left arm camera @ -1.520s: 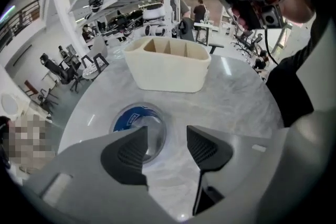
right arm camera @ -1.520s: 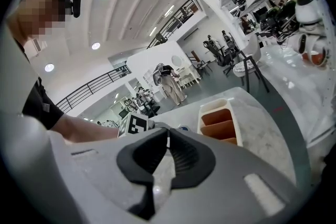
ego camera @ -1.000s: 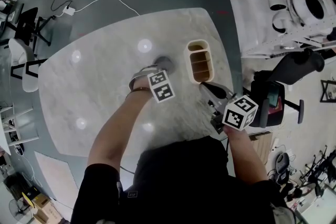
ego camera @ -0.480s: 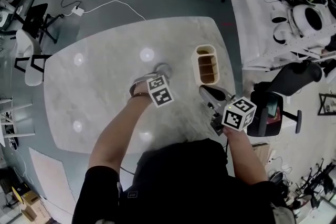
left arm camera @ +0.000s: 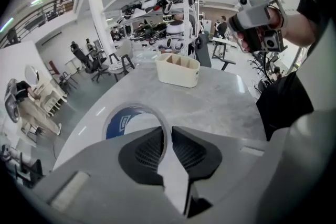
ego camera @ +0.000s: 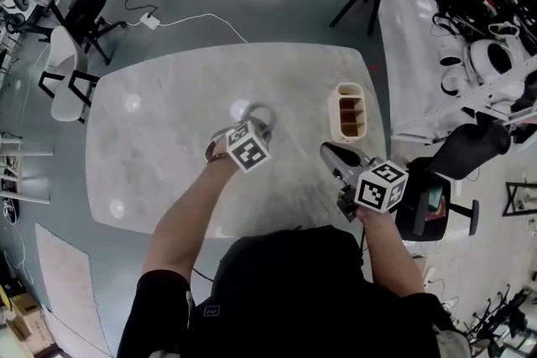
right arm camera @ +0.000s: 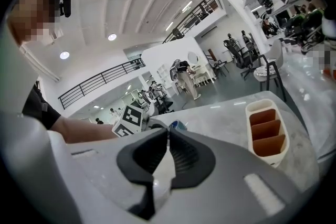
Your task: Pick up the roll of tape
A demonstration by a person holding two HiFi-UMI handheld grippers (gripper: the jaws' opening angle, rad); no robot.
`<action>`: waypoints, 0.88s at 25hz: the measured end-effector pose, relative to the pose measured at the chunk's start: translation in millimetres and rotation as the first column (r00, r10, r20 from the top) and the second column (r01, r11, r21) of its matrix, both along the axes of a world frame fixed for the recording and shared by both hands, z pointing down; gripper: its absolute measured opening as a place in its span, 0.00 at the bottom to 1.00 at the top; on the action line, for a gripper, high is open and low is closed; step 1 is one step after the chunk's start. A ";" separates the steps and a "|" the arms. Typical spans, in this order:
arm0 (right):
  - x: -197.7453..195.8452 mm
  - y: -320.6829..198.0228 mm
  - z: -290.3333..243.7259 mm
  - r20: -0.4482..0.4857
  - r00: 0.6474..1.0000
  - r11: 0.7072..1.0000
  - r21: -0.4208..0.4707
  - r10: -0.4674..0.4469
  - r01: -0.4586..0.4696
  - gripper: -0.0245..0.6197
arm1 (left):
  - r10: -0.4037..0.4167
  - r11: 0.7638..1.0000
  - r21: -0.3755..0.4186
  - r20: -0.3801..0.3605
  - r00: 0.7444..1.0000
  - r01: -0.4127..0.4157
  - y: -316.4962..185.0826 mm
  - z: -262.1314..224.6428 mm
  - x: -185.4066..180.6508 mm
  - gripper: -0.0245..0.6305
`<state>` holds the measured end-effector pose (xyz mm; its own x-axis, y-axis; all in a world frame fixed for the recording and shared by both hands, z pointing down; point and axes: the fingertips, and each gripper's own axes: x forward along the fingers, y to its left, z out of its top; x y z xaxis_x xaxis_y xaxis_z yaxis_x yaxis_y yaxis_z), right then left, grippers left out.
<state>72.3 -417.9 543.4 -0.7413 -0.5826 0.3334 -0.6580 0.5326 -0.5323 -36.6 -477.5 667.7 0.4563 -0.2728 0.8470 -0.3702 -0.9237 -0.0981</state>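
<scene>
The roll of tape (ego camera: 261, 114), a thin grey ring with a blue inner band (left arm camera: 123, 119), hangs above the marble table (ego camera: 159, 138). My left gripper (ego camera: 255, 124) is shut on it. In the left gripper view the ring's rim runs between the two dark pads (left arm camera: 144, 152); those jaws have just been closing on it. My right gripper (ego camera: 330, 152) hovers near the table's right edge. Its jaws are shut with nothing between them (right arm camera: 168, 136). A bit of the roll's blue (right arm camera: 176, 125) peeks out above the right gripper's jaws.
A cream desk organizer (ego camera: 350, 113) with brown dividers (right arm camera: 268, 131) stands at the table's right side, just beyond my right gripper. Chairs (ego camera: 59, 71) and a cable (ego camera: 197, 17) surround the table. A cluttered bench (ego camera: 478, 54) lies to the right.
The left gripper has risen off the table with the tape roll in its jaws. The right gripper has also lifted a little. The head view has shifted, so the table appears lower in the frame.
</scene>
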 end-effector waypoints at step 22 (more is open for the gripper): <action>-42.4 42.9 -75.9 -0.054 0.996 0.988 0.131 -0.071 0.077 0.06 | -0.368 0.895 0.124 -0.338 0.866 0.428 48.1 -136.0 -147.8 0.12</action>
<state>29.9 -375.1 467.6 -0.7684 -0.5684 0.2940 -0.6379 0.6444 -0.4216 -184.3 -429.4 531.7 0.4965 -0.6255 0.6019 -0.7415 -0.6661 -0.0806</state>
